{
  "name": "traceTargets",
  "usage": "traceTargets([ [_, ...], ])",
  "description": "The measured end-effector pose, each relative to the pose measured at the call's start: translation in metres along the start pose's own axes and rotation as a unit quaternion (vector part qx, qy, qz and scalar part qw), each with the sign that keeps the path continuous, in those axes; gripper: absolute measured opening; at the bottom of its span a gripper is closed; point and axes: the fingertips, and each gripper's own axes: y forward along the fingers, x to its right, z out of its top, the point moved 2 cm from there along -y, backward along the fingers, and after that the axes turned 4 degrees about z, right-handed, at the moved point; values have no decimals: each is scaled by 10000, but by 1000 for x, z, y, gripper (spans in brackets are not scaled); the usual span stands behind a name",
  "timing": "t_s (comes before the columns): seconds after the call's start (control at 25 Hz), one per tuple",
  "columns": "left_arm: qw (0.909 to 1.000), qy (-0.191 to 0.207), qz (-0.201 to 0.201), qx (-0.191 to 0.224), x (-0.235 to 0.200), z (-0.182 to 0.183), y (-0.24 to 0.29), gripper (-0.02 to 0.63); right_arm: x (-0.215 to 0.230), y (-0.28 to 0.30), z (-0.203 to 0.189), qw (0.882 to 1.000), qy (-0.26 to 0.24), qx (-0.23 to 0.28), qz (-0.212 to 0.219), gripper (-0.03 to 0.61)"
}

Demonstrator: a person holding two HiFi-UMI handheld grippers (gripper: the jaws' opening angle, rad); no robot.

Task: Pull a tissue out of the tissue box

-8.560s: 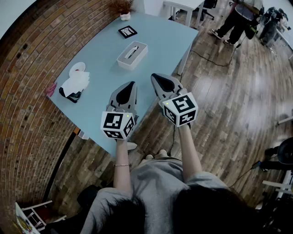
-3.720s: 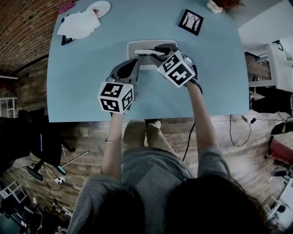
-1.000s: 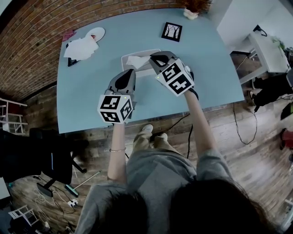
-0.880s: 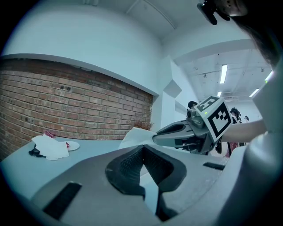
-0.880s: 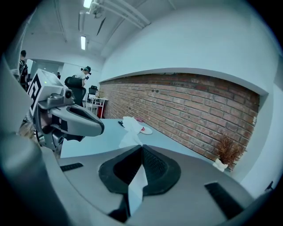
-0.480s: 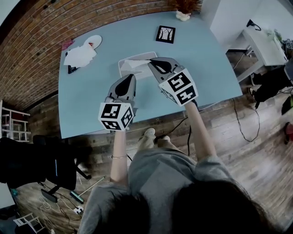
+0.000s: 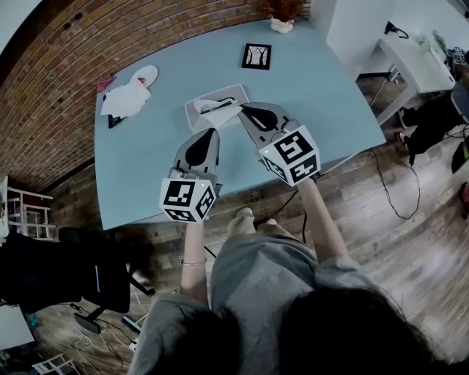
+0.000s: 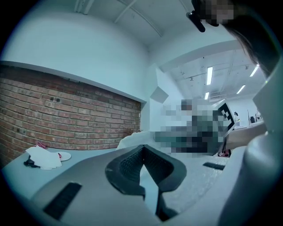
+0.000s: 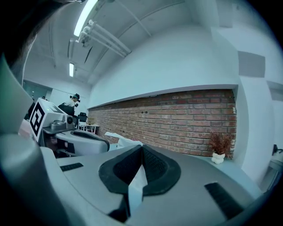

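The white tissue box (image 7: 198, 111) lies flat on the blue table (image 7: 308, 88), just beyond both grippers. A white tissue (image 7: 226, 112) stretches from the box's top slot to my right gripper (image 7: 244, 110), which is shut on it. In the right gripper view a strip of the tissue (image 9: 136, 185) shows pinched between the jaws, and more of it rises ahead. My left gripper (image 7: 210, 132) hovers just short of the box with its jaws shut and nothing in them. The left gripper view shows the raised tissue (image 8: 132, 140) past the tips.
A framed black picture (image 7: 256, 56) lies beyond the box, with a small potted plant (image 7: 280, 22) at the far edge. A heap of loose tissues (image 7: 126, 99), a white plate (image 7: 145, 74) and a pink scrap (image 7: 102, 83) sit far left. Brick wall runs along the left.
My right gripper closed on the tissue at the box's slot and has drawn back toward me, lifting the tissue out. The left gripper has kept its place near the box.
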Motion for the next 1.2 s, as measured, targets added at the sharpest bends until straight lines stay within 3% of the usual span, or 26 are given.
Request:
traceTargets([
  [0.36, 10000, 82, -41, -29, 11, -9, -11, 3, 1, -24, -13, 9993, 304, 139, -184, 2],
  [1.2, 10000, 28, 26, -45, 2, -11, -10, 3, 4, -20, -19, 9990, 351, 127, -229, 2],
])
